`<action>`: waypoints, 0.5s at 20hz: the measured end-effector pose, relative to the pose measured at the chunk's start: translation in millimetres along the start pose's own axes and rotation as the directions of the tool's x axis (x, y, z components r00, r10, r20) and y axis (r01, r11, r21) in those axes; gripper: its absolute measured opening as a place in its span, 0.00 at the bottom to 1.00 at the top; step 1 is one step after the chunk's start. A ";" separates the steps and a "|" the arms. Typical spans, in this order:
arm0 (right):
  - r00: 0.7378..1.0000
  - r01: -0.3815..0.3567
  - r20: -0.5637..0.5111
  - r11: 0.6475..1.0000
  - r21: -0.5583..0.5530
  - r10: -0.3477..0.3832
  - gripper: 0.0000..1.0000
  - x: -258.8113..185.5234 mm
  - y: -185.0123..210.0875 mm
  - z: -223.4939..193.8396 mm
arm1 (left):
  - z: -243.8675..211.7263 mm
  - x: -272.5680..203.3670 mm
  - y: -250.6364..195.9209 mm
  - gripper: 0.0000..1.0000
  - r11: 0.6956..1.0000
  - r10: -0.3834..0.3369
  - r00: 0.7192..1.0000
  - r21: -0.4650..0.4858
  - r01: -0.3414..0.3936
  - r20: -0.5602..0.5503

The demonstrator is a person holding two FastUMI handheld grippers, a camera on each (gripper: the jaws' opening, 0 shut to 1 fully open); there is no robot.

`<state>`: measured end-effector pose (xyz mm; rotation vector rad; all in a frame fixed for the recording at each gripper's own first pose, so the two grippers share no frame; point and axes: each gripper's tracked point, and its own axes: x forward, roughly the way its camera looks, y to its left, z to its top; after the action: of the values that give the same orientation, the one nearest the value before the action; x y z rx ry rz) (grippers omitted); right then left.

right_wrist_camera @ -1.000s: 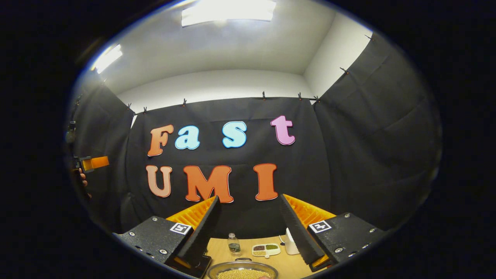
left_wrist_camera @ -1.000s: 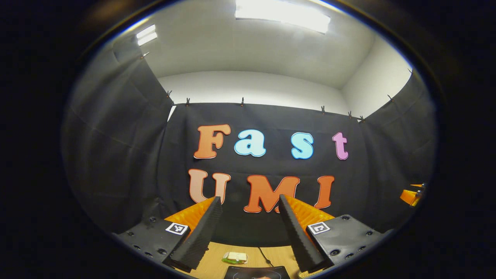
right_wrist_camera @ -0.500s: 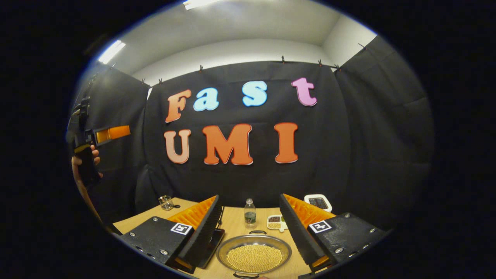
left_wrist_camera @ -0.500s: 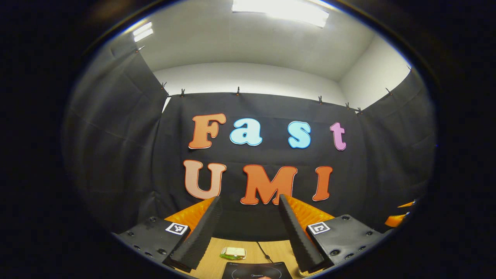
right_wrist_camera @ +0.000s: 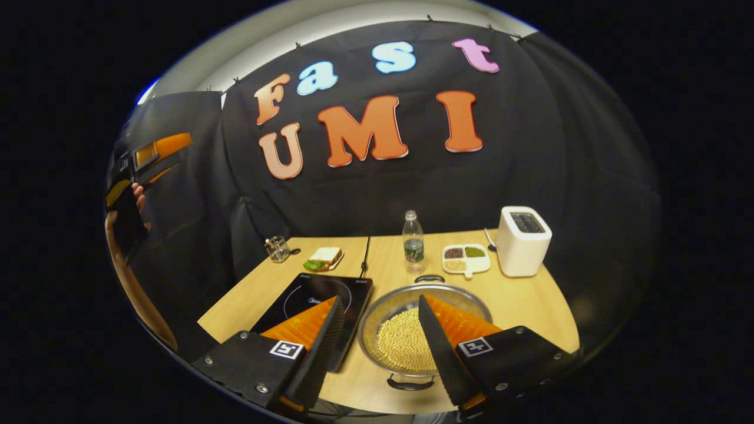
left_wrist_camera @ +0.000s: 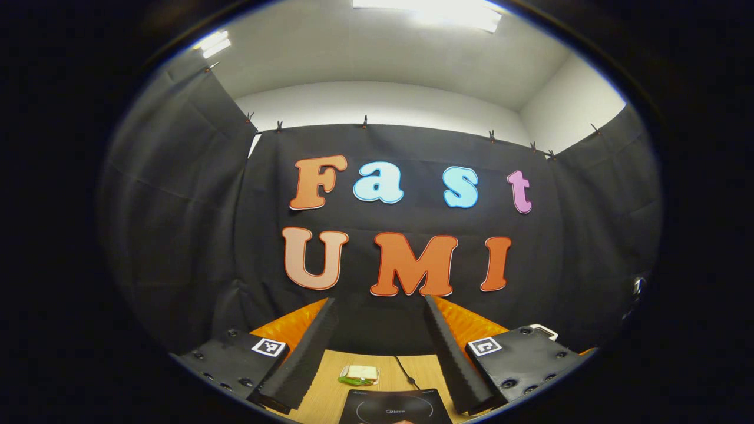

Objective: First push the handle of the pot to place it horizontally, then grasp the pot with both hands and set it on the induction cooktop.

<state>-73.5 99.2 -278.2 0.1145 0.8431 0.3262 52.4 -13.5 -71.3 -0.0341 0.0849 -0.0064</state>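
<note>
The right gripper [right_wrist_camera: 377,303] has tipped well down since a second ago, when its view caught only a sliver of tabletop at the bottom; now the whole wooden table [right_wrist_camera: 548,312] spreads out beneath it. Its jaws stand spread wide with nothing between them, hanging in the air above the pot [right_wrist_camera: 406,338], which sits on the table just to the right of the induction cooktop [right_wrist_camera: 312,294], not yet on it. The pot is a shallow steel pan filled with pale yellow grains, one loop handle [right_wrist_camera: 430,278] at its far rim and another at the near rim. Behind it stand a small water bottle [right_wrist_camera: 413,241], a divided dish [right_wrist_camera: 465,259] of grains and a white toaster [right_wrist_camera: 523,240]; farther left lie a sandwich [right_wrist_camera: 323,258] and a small glass jar [right_wrist_camera: 277,248]. At the left edge of the right gripper view the left gripper [right_wrist_camera: 154,154] is held up high by a hand [right_wrist_camera: 136,197], well apart from the table. In the left gripper view, the left gripper's own jaws are spread too, empty, and that view has tilted down only a little: the cooktop's edge and the sandwich plate have crept slightly higher between the fingers [left_wrist_camera: 303,353].
</note>
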 end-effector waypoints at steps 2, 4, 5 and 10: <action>0.995 -0.024 -0.097 0.999 0.045 0.028 0.75 13.6 5.0 -26.1 | -1.1 -1.0 2.7 0.96 1.000 0.007 1.000 0.002 -0.007 -0.001; 0.982 -0.034 -0.183 0.996 0.085 0.049 0.71 19.9 7.7 -52.2 | -1.5 -2.0 6.8 0.96 1.000 0.013 1.000 0.005 -0.013 -0.002; 0.974 -0.037 -0.220 0.994 0.099 0.058 0.69 23.1 9.3 -66.3 | -2.6 -2.6 8.2 0.96 1.000 0.016 1.000 0.007 -0.016 -0.003; 0.930 -0.027 -0.361 0.991 0.133 0.074 0.53 32.7 14.2 -114.8 | -5.3 -6.8 18.5 0.96 0.999 0.034 0.999 0.010 -0.034 -0.009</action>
<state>-142.6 120.0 -374.3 0.1976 1.2338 0.3478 45.3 4.8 -76.7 -0.0227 0.0945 0.0271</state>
